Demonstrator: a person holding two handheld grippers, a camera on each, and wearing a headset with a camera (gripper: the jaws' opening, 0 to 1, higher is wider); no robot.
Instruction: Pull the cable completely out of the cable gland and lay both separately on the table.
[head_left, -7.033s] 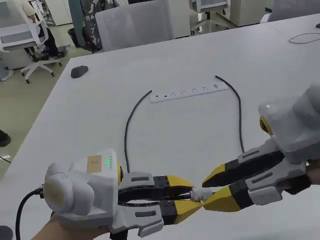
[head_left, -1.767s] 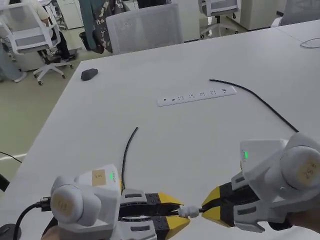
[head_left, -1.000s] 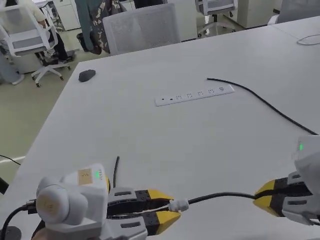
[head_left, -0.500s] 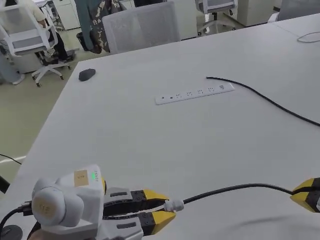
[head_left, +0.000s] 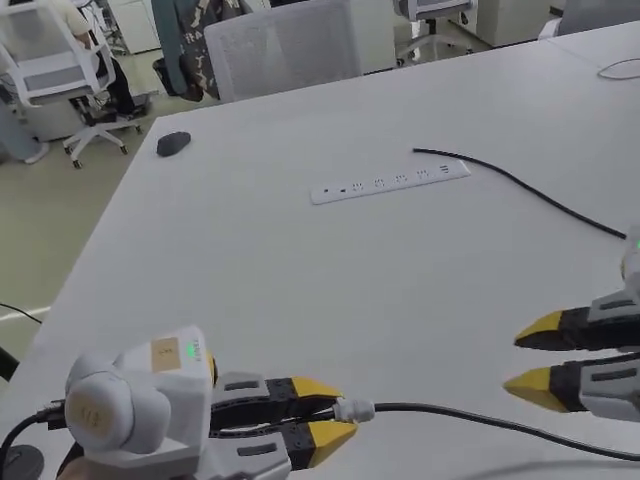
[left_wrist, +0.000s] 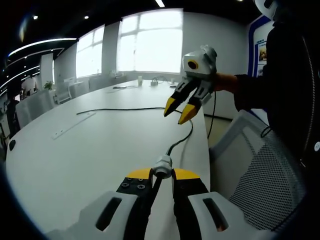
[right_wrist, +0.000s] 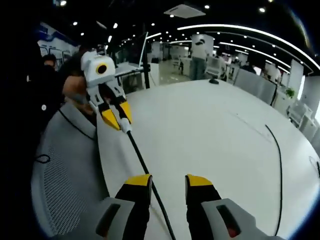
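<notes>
My left gripper (head_left: 335, 410) at the bottom left of the head view is shut on the small white cable gland (head_left: 352, 408). The black cable (head_left: 480, 420) leaves the gland's front and runs right along the table. My right gripper (head_left: 525, 358) hovers open just above that cable, touching nothing. In the left gripper view the gland (left_wrist: 162, 165) sits between the yellow tips, the cable (left_wrist: 184, 134) leads away, and the right gripper (left_wrist: 181, 109) hangs open beyond. In the right gripper view the cable (right_wrist: 144, 162) passes between the open right gripper (right_wrist: 167, 182) jaws toward the left gripper (right_wrist: 120, 120).
A white power strip (head_left: 390, 183) lies mid-table with a length of black cable (head_left: 530, 195) beside it. A dark mouse (head_left: 173, 143) sits near the far left edge. Office chairs (head_left: 290, 45) stand behind the table. A mesh chair (left_wrist: 260, 185) is close to the near edge.
The right gripper drew the cable rightward through the gland, then opened and let it go. The cable tail behind the left gripper is gone from sight. The left gripper stayed put.
</notes>
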